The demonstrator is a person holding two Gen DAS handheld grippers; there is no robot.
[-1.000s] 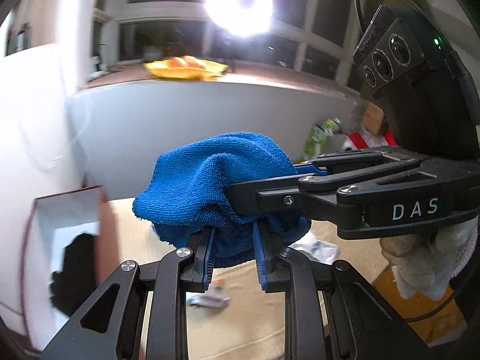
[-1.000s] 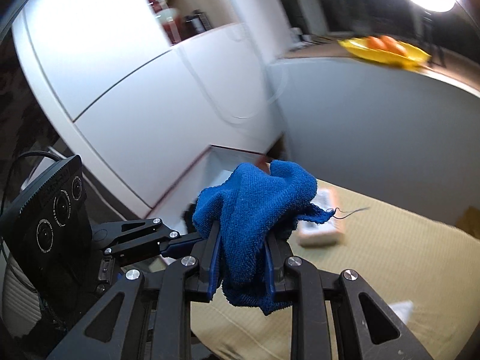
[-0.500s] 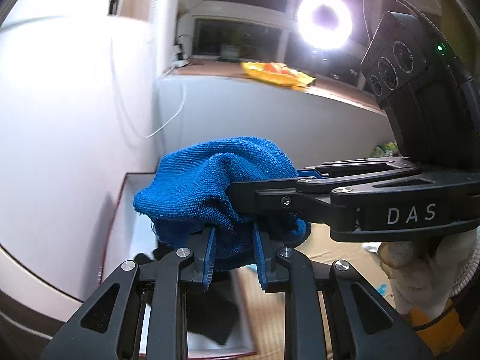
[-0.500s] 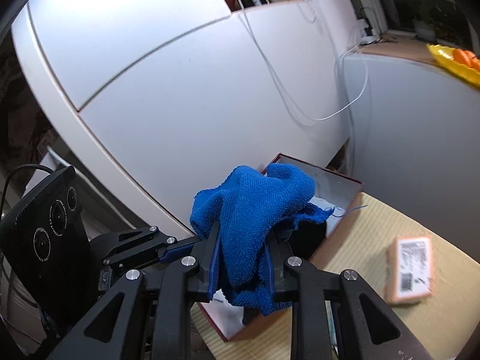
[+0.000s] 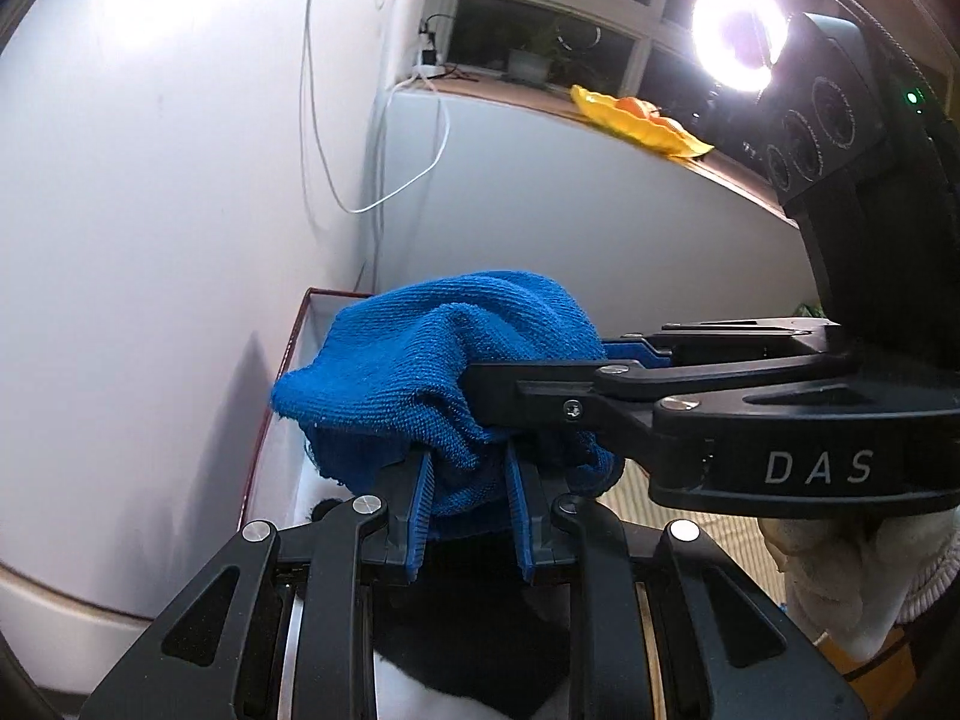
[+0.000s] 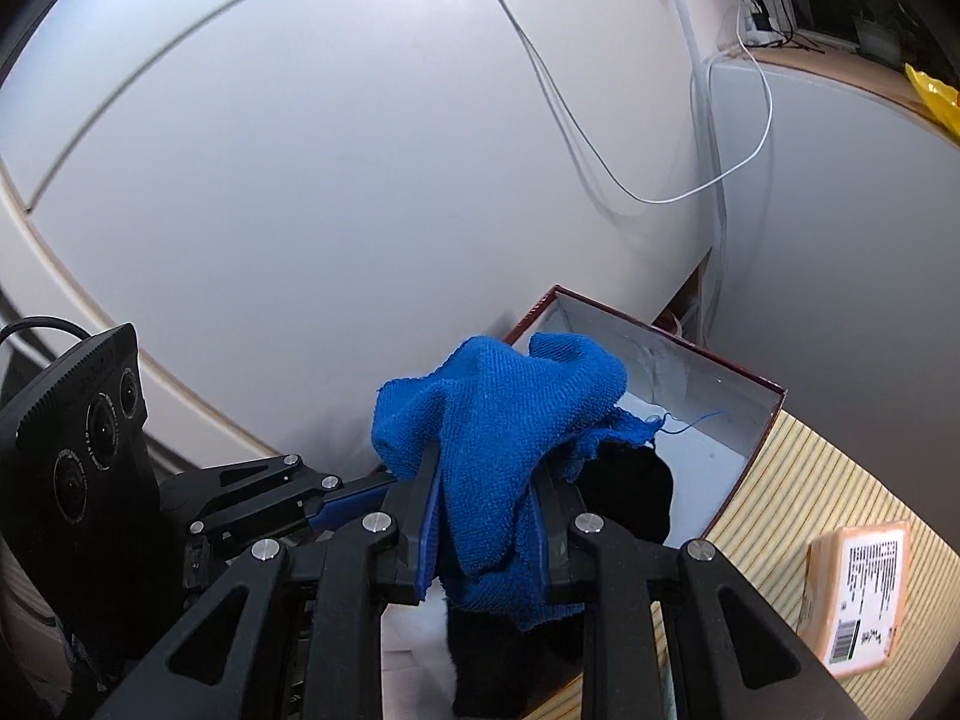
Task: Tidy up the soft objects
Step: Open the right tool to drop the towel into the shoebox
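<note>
Left gripper [image 5: 469,517] is clamped on a bunched blue towel [image 5: 444,354], the cloth pinched between both blue pads and bulging above them. Right gripper [image 6: 487,525] is likewise closed on the same blue towel [image 6: 498,420], cloth folded over between its pads and a loose thread trailing off one edge. In the left wrist view the right gripper [image 5: 480,384] enters from the right side, its fingers buried in the towel just above the left one's; a white-gloved hand [image 5: 840,570] is seen below its body. The towel is held in the air over an open box [image 6: 708,378] with dark red outer walls and a pale interior. A black soft item [image 6: 630,486] lies inside the box directly beneath the towel. The box sits on a striped beige surface [image 6: 798,480] against a white cabinet front [image 6: 360,150]. A labelled orange packet [image 6: 858,594] lies on the striped surface, apart from the box. Farther off, a ledge carries a yellow dish [image 5: 636,120] beside a ring light [image 5: 738,39]
</note>
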